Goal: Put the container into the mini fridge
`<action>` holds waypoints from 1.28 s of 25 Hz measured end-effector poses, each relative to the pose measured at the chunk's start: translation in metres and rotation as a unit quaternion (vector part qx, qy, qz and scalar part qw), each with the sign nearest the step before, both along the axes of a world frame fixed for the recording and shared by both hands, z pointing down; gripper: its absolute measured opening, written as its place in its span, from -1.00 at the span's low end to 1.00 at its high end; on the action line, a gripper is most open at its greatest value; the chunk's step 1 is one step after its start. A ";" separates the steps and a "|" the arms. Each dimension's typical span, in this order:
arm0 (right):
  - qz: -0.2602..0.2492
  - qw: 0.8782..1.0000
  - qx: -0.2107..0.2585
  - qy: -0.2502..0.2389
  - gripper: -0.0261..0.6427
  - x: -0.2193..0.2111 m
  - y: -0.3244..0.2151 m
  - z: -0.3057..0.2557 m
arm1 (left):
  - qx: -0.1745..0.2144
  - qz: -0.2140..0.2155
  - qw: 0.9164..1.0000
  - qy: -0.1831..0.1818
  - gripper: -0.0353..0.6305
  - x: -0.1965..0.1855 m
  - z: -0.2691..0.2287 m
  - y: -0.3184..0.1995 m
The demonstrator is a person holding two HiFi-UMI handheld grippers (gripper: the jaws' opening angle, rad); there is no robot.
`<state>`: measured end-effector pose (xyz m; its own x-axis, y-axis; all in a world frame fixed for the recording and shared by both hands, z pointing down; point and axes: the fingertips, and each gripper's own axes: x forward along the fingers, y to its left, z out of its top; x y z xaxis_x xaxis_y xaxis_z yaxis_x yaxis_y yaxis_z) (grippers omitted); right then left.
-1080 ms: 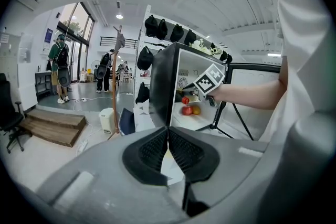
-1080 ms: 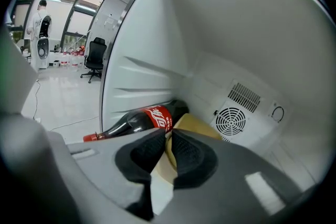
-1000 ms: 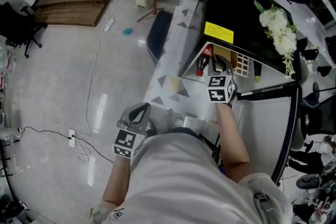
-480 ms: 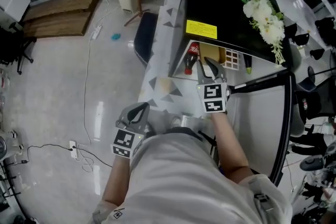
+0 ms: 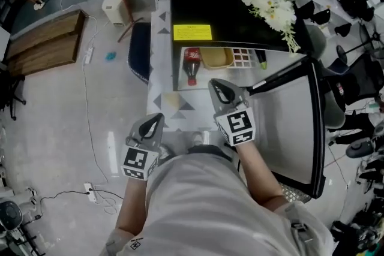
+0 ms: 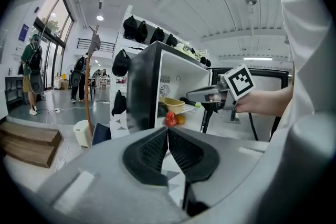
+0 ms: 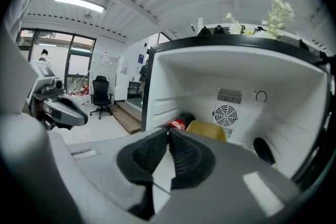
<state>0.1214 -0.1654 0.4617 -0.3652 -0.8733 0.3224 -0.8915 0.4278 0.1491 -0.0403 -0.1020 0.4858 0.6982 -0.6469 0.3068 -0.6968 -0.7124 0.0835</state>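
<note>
change: right gripper (image 5: 219,89) now back out of fridge (image 5: 240,15), container (image 5: 217,57) stays inside | right jaws closing, empty | left gripper (image 5: 152,126) low, jaws together, empty

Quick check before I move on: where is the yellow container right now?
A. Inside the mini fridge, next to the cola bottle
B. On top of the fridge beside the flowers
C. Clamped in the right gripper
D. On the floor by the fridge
A: the yellow container sits inside the open mini fridge beside the cola bottle, while the right gripper is closing its jaws on nothing.
</note>
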 end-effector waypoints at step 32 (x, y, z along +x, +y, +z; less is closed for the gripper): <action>0.071 0.996 0.006 -0.048 -0.91 0.055 0.111 0.003 | 0.022 0.171 0.985 0.024 -0.87 0.100 -0.018 0.003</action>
<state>0.1761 -0.0542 0.4649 -0.2667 -0.9219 0.2809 -0.9532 0.2955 0.0647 0.0598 -0.0990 0.4678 0.8901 -0.3840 0.2455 -0.4120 -0.9082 0.0733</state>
